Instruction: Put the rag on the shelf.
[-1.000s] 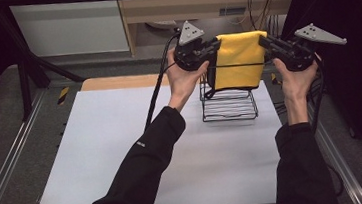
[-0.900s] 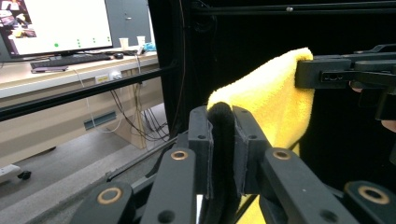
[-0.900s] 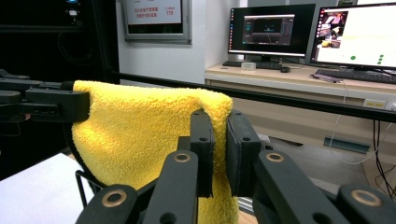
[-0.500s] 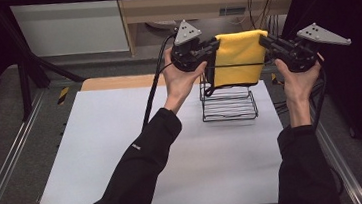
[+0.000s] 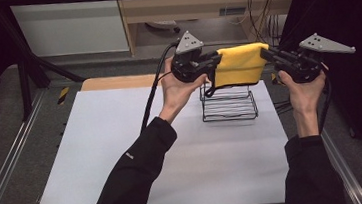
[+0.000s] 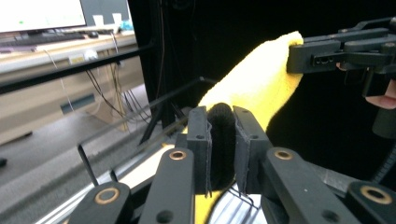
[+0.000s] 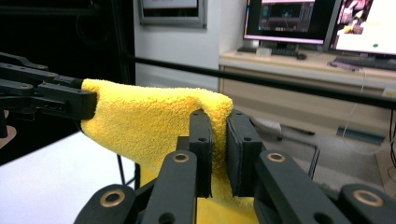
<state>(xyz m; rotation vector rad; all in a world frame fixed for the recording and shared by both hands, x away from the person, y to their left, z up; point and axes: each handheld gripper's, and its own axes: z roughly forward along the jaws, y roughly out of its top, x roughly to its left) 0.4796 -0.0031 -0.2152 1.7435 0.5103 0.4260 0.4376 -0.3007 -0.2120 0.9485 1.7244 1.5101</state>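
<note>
1. The yellow cloth point(image 5: 238, 65) hangs stretched between the two grippers, held up above the far right part of the white table point(image 5: 123, 152), over the black wire rack point(image 5: 228, 102).
2. The left gripper point(image 5: 214, 63) has the cloth's left top corner; in the left gripper view its jaws are closed with a dark pad and a sliver of the yellow cloth point(image 6: 259, 84) between them.
3. The right gripper point(image 5: 265, 53) pinches the opposite top corner; in the right gripper view its jaws are clamped tight on a fold of the yellow cloth point(image 7: 154, 126).
4. In the right gripper view the left gripper point(image 7: 86, 103) comes in from the left edge, biting the cloth's far end.
5. In the left gripper view the right gripper point(image 6: 299, 56) grips the cloth's tip at upper right.
6. The cloth's top edge runs nearly level between the two grippers, and its body drapes down toward the rack's top wires; whether it touches them is hard to tell.
7. The wire rack stands upright near the table's far right corner, just short of the wooden strip point(image 5: 117, 82) along the far edge.
8. Both forearms in black sleeves point(image 5: 126, 182) rise from the near edge of the table.
</note>
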